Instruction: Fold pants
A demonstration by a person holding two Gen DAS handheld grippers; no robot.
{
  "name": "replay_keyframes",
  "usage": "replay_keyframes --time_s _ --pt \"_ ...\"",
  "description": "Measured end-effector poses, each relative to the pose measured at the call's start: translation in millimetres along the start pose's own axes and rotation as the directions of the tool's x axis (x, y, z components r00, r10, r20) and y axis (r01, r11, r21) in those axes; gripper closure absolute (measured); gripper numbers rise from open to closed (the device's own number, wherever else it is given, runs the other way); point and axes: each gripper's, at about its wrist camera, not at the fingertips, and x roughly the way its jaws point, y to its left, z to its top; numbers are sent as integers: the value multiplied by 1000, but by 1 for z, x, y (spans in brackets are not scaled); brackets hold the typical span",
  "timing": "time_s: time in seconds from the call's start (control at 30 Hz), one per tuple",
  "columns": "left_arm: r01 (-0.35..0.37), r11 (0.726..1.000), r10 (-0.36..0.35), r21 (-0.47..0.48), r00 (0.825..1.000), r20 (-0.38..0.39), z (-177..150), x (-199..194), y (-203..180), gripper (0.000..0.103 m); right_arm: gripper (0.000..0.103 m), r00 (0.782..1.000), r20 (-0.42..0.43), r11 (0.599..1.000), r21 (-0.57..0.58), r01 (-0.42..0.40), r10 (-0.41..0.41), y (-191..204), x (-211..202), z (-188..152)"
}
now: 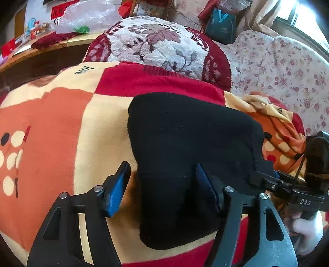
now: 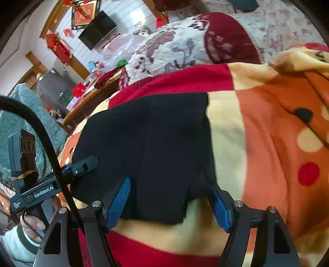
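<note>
- My left claw (image 1: 162, 189): jaws wide, holding nothing, straddling the near left edge of the pants (image 1: 191, 147).
- Pants: compact black bundle lying flat on the blanket (image 1: 61, 123). Fold looks nearly done; maybe one tidy-up left.
- My right claw (image 2: 172, 203): wide too, empty, over the near right corner.
- Free blanket on both sides; pillow (image 1: 160, 45) behind.

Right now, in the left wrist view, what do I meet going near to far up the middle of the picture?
Left gripper, jaws open → black folded pants → red patch of the checked blanket → floral red-and-white cushion → clear plastic bag at the back, off to the left.
</note>
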Motion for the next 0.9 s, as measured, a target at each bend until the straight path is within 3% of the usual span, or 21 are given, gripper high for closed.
replay_keyframes --time_s 0.2,0.4,0.9 --pt "-52 999 52 2 998 19 -4 -21 -7 36 31 994 58 995 3 96 -96 10 -41 -6" --pt "-95 995 93 18 994 64 -8 -48 -13 36 31 988 122 994 -32 101 -97 36 -71 -6" --pt "-225 972 209 62 959 192 -35 -105 -33 36 31 977 150 979 -117 167 -149 93 -68 -11"
